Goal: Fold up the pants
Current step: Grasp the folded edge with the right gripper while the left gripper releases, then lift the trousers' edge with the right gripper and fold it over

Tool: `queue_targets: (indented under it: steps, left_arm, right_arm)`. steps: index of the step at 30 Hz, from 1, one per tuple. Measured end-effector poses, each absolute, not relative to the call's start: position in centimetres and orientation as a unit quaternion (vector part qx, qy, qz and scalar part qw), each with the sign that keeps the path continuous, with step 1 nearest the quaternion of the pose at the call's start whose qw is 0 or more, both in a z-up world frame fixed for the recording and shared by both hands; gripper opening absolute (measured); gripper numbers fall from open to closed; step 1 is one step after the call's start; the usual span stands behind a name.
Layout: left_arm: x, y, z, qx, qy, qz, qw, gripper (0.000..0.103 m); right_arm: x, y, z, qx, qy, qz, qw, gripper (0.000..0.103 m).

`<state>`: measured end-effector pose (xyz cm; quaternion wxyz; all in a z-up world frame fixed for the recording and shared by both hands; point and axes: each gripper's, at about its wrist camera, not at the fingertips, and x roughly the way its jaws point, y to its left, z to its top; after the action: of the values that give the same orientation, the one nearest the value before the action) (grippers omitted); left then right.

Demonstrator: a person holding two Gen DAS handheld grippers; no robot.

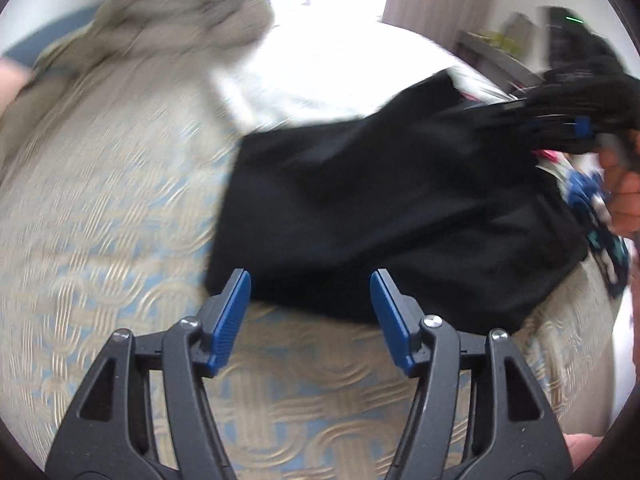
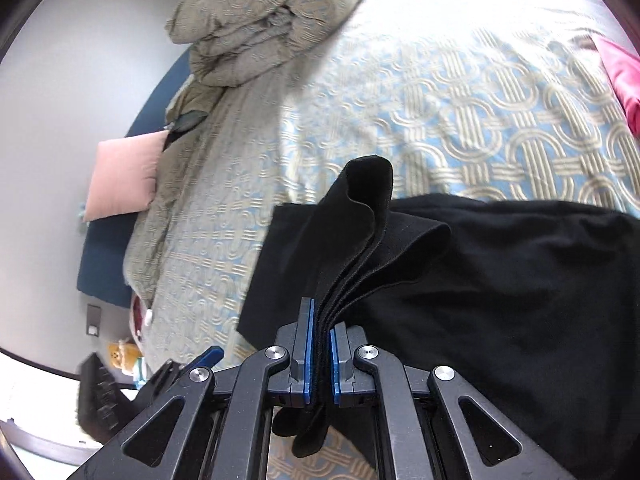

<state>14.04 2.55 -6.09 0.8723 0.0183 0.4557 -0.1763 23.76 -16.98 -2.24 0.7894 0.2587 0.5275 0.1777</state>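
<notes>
No text, label, brand, number or sign can be read in either view; the left wrist view is heavily blurred.

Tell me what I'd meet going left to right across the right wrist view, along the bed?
Pale pink square pillow → rumpled grey-green folded quilt → bunched black fabric pants → bright pink cloth at the far right edge.

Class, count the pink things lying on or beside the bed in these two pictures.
2: a pale pink square cushion at the bed's left edge, and a bright pink cloth item at the far right. Others may be hidden.
</notes>
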Motion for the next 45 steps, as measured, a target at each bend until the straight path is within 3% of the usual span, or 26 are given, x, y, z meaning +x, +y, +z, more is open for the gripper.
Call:
queue_targets:
  steps: [6, 9, 15, 19, 22, 24, 27, 33, 41, 43, 44, 45]
  left_arm:
    - [15.2, 5.0, -8.1, -0.038, 0.484, -0.153, 0.861, 0.066]
    - [15.9, 3.4, -8.3, -0.017, 0.478, -0.152, 0.865, 0.074]
    - [18.5, 1.9, -9.9, 0.052, 0.461, -0.104, 0.88, 0.074]
    - [18.1, 3.0, -9.6, 0.048, 0.459, -0.107, 0.881, 0.074]
    - [17.0, 4.3, -9.1, 0.033, 0.457, -0.12, 0.88, 0.074]
    - [16.6, 4.9, -9.3, 0.023, 0.466, -0.138, 0.874, 0.074]
    - [16.5, 4.8, -10.4, 0.028, 0.481, -0.156, 0.862, 0.074]
    - [15.9, 4.3, -11.2, 0.026, 0.493, -0.144, 0.857, 0.074]
    - [14.2, 4.9, -9.7, 0.034, 0.474, -0.139, 0.869, 0.074]
    - [13.8, 4.4, -9.9, 0.048, 0.473, -0.139, 0.868, 0.074]
    - [13.8, 4.2, -10.0, 0.054, 0.474, -0.139, 0.868, 0.074]
    - [13.7, 3.9, -10.2, 0.06, 0.475, -0.139, 0.867, 0.074]
  right_arm:
    - [24.4, -15.6, 0.6, 0.255, 0.516, 0.194, 0.794, 0.006]
    - [24.5, -15.3, 1.9, 0.25, 0.509, 0.2, 0.799, 0.006]
    - [24.6, -14.9, 4.7, 0.241, 0.487, 0.209, 0.813, 0.005]
    - [24.7, -16.3, 2.5, 0.235, 0.525, 0.172, 0.8, 0.006]
    - [24.0, -18.7, -1.8, 0.223, 0.573, 0.131, 0.778, 0.017]
    - [23.6, -20.2, -4.8, 0.236, 0.604, 0.116, 0.753, 0.034]
    - [23.0, -21.6, -9.4, 0.264, 0.645, 0.104, 0.71, 0.044]
    - [23.8, -21.6, -12.4, 0.318, 0.627, 0.125, 0.7, 0.056]
    - [25.6, -19.7, -12.7, 0.319, 0.593, 0.126, 0.728, 0.06]
    - [25.7, -19.8, -12.5, 0.32, 0.583, 0.126, 0.736, 0.053]
    - [25.7, -19.6, -12.5, 0.312, 0.584, 0.124, 0.739, 0.013]
    - [25.7, -19.5, -12.7, 0.315, 0.59, 0.122, 0.734, 0.005]
